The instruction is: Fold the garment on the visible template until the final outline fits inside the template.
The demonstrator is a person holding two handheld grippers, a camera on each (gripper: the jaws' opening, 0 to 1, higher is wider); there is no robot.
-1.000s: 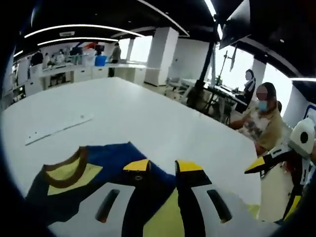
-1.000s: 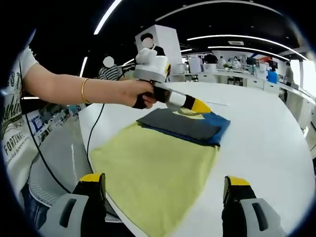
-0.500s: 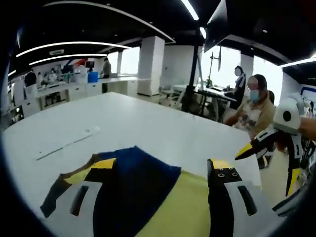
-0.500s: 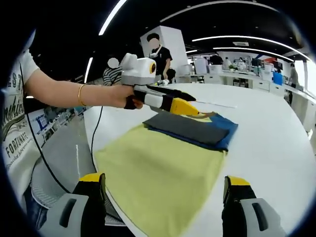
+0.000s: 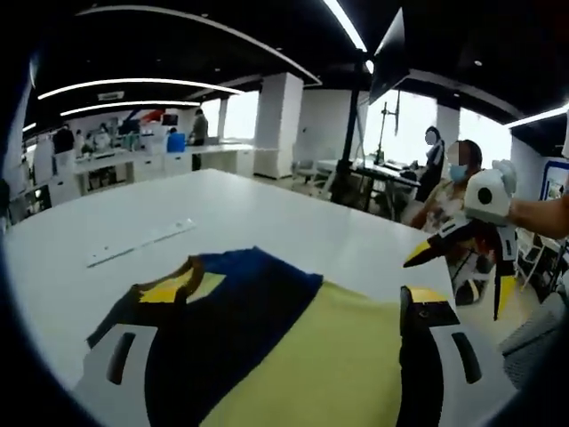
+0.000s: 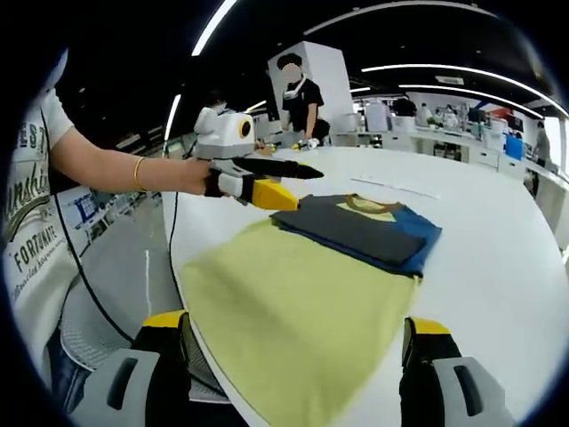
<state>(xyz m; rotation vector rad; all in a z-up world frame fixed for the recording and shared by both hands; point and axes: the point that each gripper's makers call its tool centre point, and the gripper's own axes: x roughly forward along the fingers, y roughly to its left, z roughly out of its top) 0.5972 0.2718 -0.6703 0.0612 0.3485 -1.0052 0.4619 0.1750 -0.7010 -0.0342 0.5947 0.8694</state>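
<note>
Since a second ago my left claw [image 6: 289,182] has drawn back off the folded garment [image 6: 360,229] and now hangs above the counter's near-left edge, its jaws spread apart with nothing between them. Lifted clear, it leaves the brown collar with its yellow patch uncovered at the far end of the garment.

That garment, dark grey over blue, lies folded flat on the far end of the yellow template [image 6: 302,311], its blue edge just past the template's far border on the right side. From the left gripper view the same garment [image 5: 236,307] sits between my wide-set jaws, the yellow cloth [image 5: 329,356] running under the right jaw.

My right claw [image 6: 298,351] holds low over the template's near end, jaws wide apart and empty; in the left gripper view it [image 5: 458,267] hangs off beyond the counter's edge.

Around this, the white counter [image 6: 498,267] lies bare to the right and beyond the garment. A long pale strip [image 5: 142,243] lies on it, well apart from the garment. People [image 5: 449,191] sit at desks past the counter's far side.
</note>
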